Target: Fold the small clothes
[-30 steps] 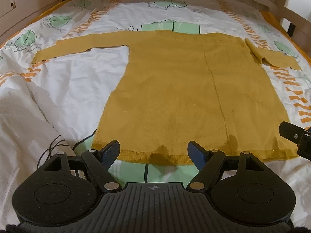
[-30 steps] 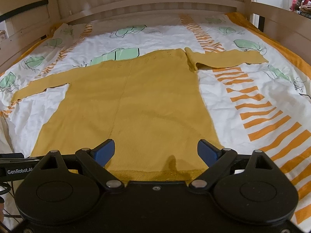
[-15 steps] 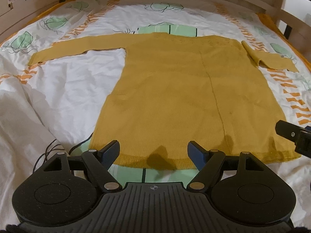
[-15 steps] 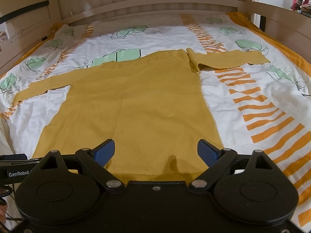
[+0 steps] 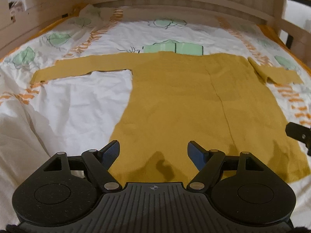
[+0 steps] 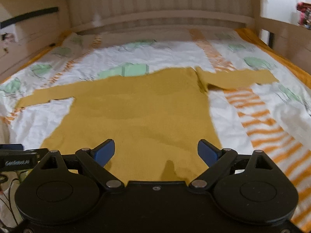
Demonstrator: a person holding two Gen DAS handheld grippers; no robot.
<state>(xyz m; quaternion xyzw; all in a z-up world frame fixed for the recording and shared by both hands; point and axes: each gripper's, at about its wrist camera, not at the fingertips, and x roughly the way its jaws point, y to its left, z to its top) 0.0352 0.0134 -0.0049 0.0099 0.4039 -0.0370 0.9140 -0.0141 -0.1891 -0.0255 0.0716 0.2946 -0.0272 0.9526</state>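
As both grippers edge forward over the hem: folding not yet begun.
Sweater (image 5: 194, 104): flat on bed (image 5: 77, 104), beyond the jaws.
Left gripper (image 5: 153, 153): jaws wide, empty.
Right gripper (image 6: 155, 152): likewise.

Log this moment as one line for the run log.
stage: pre-fold | mustard sweater: flat on bedsheet, sleeves spread | left hand-held gripper: open, over hem | right hand-held gripper: open, over hem
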